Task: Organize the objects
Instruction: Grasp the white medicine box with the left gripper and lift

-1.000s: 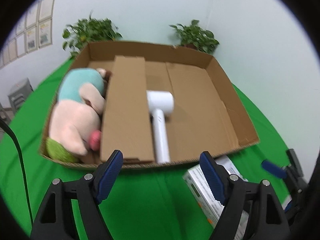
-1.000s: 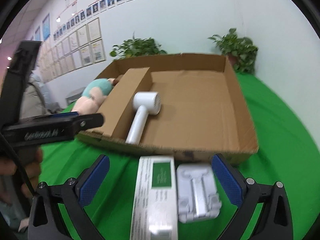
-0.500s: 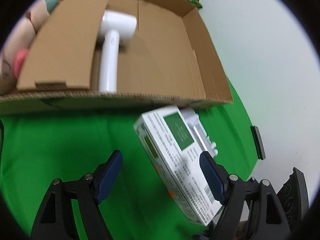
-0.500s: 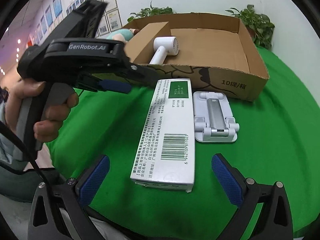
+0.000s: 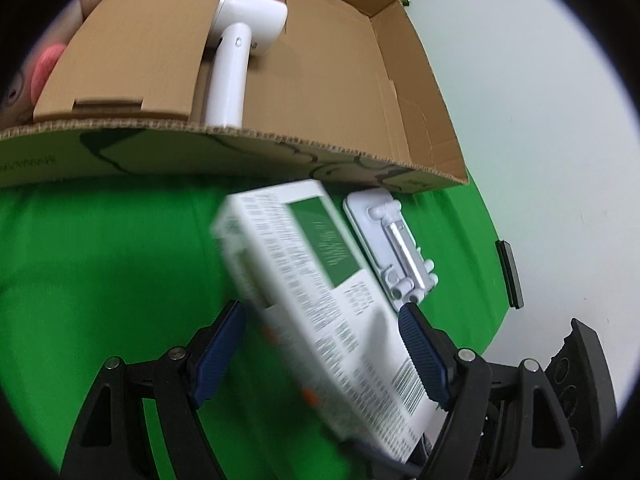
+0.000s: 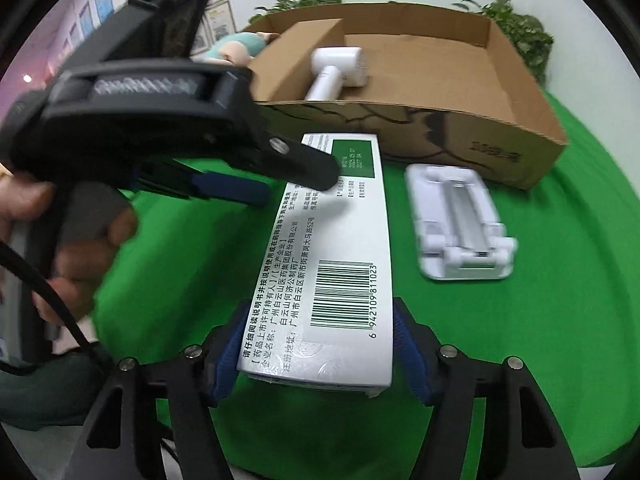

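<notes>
A long white medicine box [image 6: 332,248] with a green panel and a barcode lies on the green cloth in front of the cardboard box [image 6: 460,128]. My right gripper [image 6: 318,350] has closed in on the box's near end, its blue pads against both sides. My left gripper [image 5: 322,350] is open and straddles the same medicine box [image 5: 320,280] from the left; it also shows in the right wrist view [image 6: 240,184]. A white phone stand [image 6: 460,224] lies right of the medicine box. A white hair dryer [image 5: 236,56] lies inside the cardboard box.
A cardboard divider [image 5: 132,52] splits the box; a plush toy [image 6: 236,50] lies in its left part. Potted plants [image 6: 516,36] stand behind the box by the wall. A small black device [image 5: 510,274] sits at the table's right edge.
My right gripper has moved forward and closed around the near end of the medicine box. My left gripper has moved in over the box, which now lies between its open fingers.
</notes>
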Tool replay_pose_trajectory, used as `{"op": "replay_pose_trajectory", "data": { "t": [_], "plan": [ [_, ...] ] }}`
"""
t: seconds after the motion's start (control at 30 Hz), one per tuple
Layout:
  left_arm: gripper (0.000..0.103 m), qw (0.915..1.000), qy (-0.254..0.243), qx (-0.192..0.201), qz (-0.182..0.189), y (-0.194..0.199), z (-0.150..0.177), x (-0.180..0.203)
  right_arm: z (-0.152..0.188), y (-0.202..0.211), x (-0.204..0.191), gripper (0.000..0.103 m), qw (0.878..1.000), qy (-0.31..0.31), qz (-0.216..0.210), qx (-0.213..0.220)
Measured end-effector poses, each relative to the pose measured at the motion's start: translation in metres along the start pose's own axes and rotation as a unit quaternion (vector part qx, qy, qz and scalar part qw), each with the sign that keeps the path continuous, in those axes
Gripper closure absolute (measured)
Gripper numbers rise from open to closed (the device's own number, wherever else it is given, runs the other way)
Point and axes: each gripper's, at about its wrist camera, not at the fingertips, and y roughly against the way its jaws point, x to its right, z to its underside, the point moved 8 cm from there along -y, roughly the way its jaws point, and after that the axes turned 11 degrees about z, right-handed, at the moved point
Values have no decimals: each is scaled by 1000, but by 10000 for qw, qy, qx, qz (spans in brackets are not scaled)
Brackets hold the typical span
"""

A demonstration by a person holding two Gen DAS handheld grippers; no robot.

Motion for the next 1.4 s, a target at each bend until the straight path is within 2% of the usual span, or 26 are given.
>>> {"op": "replay_pose_trajectory", "data": {
  "t": [0.07,0.1,0.2,0.27,0.33,0.4,0.43,0.53,0.57,0.73,1.0,1.13,1.3,1.4],
  "plan": [
    [25,9999,84,-26,84,0,5,-3,-2,2,-11,35,9996,21,-290,10],
    [25,9998,113,-10,143,1,6,-3,-2,4,-14,35,9994,50,-329,53],
    [26,9996,177,55,225,7,9,-5,-3,7,-14,20,9992,39,-390,96],
    [26,9996,172,84,220,8,10,-5,-4,10,-12,18,9992,3,-378,154],
    [26,9996,160,93,224,7,11,-3,-5,12,-12,18,9991,18,-376,184],
    [27,9995,170,77,270,5,12,-1,-3,8,-17,23,9991,113,-394,95],
    [27,9995,155,81,255,5,13,-1,-2,6,-20,34,9991,167,-381,44],
    [27,9995,160,83,247,5,13,-1,1,3,-24,35,9994,200,-278,27],
    [31,9995,189,90,253,6,13,-2,1,3,-23,35,9994,148,-326,16],
    [45,9994,196,87,256,5,13,-4,-1,4,-11,36,9952,-465,-860,-80],
    [47,9994,224,99,231,7,16,-2,2,10,-13,36,9935,-540,-996,-52],
    [50,9996,84,199,181,14,17,7,7,14,-18,37,9951,-407,-902,35],
    [60,9988,-251,388,173,30,13,29,7,21,-24,38,9967,-251,-752,169],
    [60,9970,-530,545,117,41,4,46,1,27,-22,39,9957,-370,-819,205]
  ]
}}
